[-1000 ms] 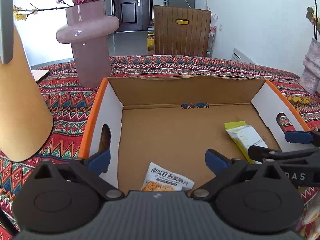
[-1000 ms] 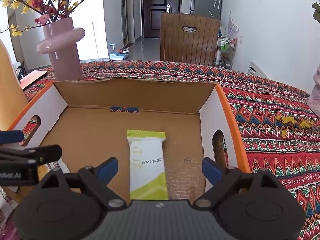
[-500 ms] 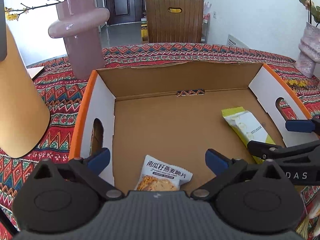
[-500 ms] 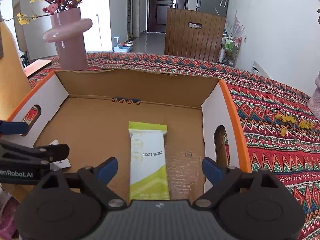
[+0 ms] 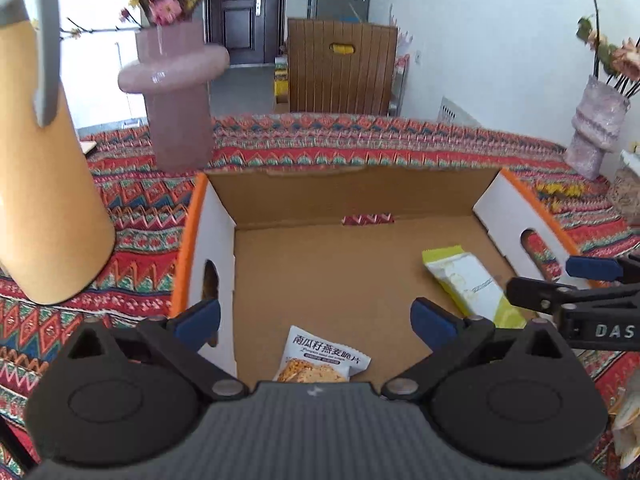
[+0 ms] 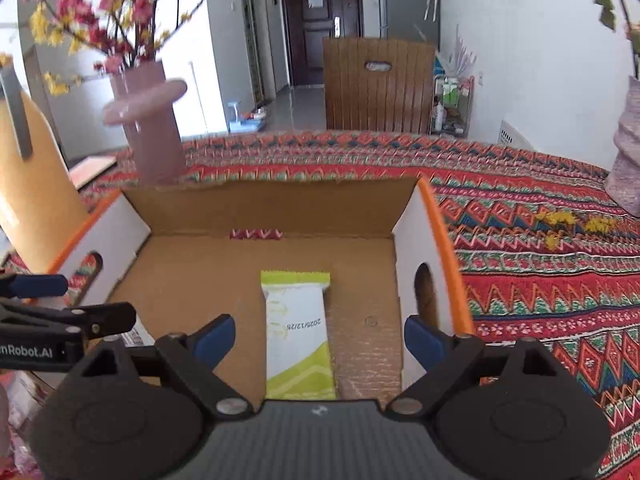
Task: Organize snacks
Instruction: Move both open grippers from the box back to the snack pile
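Observation:
An open cardboard box [image 5: 348, 188] with orange-edged white side flaps sits on the patterned tablecloth; it also shows in the right wrist view [image 6: 276, 200]. Inside lie a green-and-white snack bar [image 5: 470, 284], also in the right wrist view [image 6: 298, 332], and a white snack packet with orange printing [image 5: 324, 358]. My left gripper [image 5: 316, 316] is open and empty above the box's near edge, over the packet. My right gripper [image 6: 316, 334] is open and empty above the snack bar. Each gripper shows at the edge of the other's view.
A pink vase [image 5: 176, 116] with flowers stands behind the box on the left. A tall orange jug [image 5: 44, 184] stands at far left. A pale textured vase [image 5: 596, 128] is at far right. More snack packets [image 5: 628, 412] lie at the right edge near me.
Both grippers have lifted and pulled back from the box, so it looks smaller and lower in view. Both stay open; the snacks lie where they were.

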